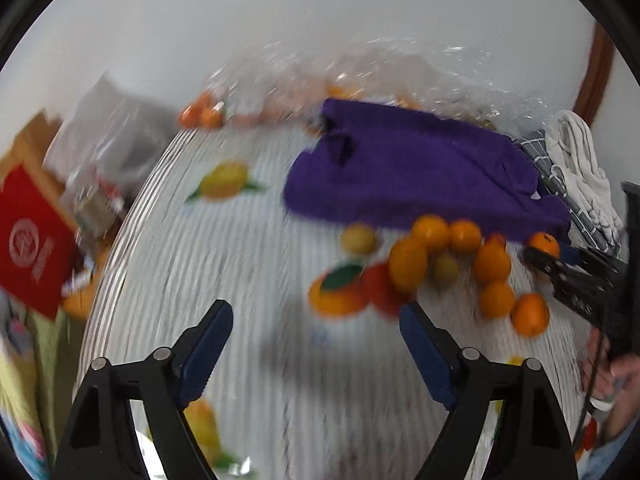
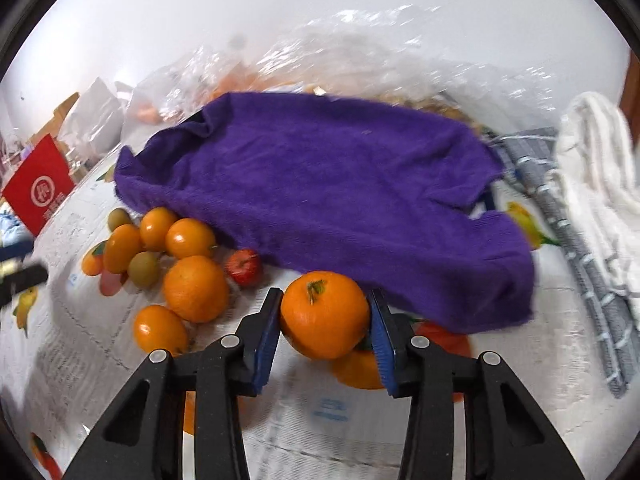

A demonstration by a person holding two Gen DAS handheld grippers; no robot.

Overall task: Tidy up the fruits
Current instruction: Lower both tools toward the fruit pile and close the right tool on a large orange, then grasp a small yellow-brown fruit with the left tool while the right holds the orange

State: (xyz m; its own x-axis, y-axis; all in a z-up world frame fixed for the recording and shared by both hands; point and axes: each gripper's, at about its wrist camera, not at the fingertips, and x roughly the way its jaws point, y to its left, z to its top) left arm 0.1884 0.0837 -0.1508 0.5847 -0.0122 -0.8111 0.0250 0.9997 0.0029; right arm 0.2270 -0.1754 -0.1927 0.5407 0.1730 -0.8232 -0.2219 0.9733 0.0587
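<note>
A round, glossy orange [image 2: 325, 314] with a green stem sits clamped in the right gripper [image 2: 325, 320]; the left gripper [image 1: 316, 344] gapes empty above the ribbed cloth [image 1: 256, 264].

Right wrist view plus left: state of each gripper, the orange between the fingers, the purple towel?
right gripper: shut on the orange
orange: clamped between both pads, stem up
left gripper: open, nothing between fingers
purple towel: rumpled, draped over something hidden
loose fruit pile: on the tablecloth, ungripped

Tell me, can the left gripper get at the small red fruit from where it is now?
Probably yes. The left gripper is open and empty, and the red fruit lies uncovered beside the purple towel, though oranges crowd close against it.
</note>
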